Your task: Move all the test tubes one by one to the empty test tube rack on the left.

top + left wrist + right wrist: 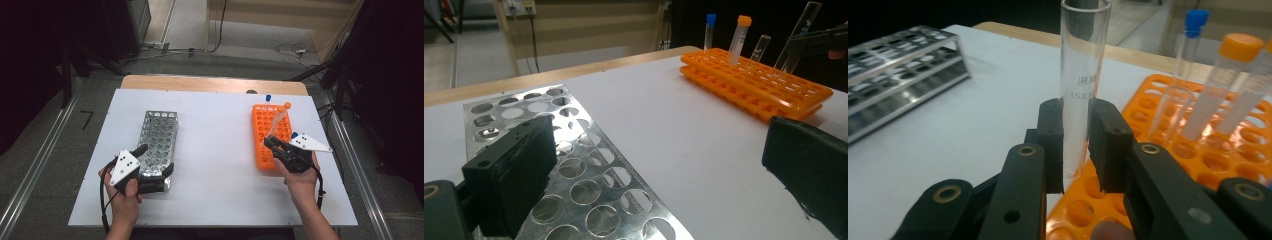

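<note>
My right gripper [1077, 145] is shut on a clear, uncapped glass test tube [1083, 75], pinching its lower part. The tube hangs tilted above the near half of the orange rack [261, 135], its bottom end just over the holes. In the high view the right gripper [272, 142] sits at the rack's near right side, with the tube [278, 122] leaning away from it. My left gripper [156, 161] stands open at the near end of the metal rack [159, 132]. One jaw is over the rack's top plate [574, 150] and the other over the white table, with nothing gripped.
In the orange rack [1228, 160] stand a blue-capped tube [1193, 40], an orange-capped tube [1228, 75] and another open glass tube [1168, 110]. The holes of the metal rack [898, 65] hold nothing. White tabletop lies between the two racks; a wooden edge runs along the far side.
</note>
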Demonstrator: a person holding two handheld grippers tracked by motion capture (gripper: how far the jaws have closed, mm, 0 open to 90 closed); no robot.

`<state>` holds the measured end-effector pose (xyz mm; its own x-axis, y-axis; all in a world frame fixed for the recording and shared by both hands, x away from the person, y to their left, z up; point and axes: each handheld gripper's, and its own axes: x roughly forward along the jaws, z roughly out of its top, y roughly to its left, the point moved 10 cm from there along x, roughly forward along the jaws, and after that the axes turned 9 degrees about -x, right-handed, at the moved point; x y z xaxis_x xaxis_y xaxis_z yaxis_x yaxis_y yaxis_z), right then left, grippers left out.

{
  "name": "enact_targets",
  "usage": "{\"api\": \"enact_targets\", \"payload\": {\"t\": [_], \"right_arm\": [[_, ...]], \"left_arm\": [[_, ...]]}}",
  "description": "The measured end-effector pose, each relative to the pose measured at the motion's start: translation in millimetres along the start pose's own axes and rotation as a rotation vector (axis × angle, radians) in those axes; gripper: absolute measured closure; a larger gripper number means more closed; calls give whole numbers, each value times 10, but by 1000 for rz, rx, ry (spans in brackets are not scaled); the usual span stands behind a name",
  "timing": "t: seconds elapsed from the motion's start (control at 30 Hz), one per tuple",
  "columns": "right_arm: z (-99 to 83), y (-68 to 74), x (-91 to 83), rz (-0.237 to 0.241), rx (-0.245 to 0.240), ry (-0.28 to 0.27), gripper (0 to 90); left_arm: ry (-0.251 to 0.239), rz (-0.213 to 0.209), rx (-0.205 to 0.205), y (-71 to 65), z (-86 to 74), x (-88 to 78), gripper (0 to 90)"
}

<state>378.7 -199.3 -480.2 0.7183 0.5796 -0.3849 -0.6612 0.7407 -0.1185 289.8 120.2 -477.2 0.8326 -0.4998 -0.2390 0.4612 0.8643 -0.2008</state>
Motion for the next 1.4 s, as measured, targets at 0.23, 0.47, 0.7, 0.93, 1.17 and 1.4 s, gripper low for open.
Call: {"api": "enact_targets", "payload": {"t": [0.23,0.47,0.7,0.93,1.17,1.4], "right_arm": [[36,269,-20,98,-7,11,742],[33,565,11,194,-30,26,742],[-28,868,88,265,-73,59,742],[-83,1180,155,323,-126,91,742],[-119,1473,194,381,-183,106,742],[-144,1696,202,427,-225,121,742]], "left_arm": [[15,-52,-3,-170,-21,67,17],[39,-73,-2,-370,-34,153,48],[65,-126,7,-618,-44,223,108],[100,-183,5,-794,-85,262,292],[124,-254,-10,-915,-120,285,478],[151,-290,0,-1026,-175,319,555]]}}
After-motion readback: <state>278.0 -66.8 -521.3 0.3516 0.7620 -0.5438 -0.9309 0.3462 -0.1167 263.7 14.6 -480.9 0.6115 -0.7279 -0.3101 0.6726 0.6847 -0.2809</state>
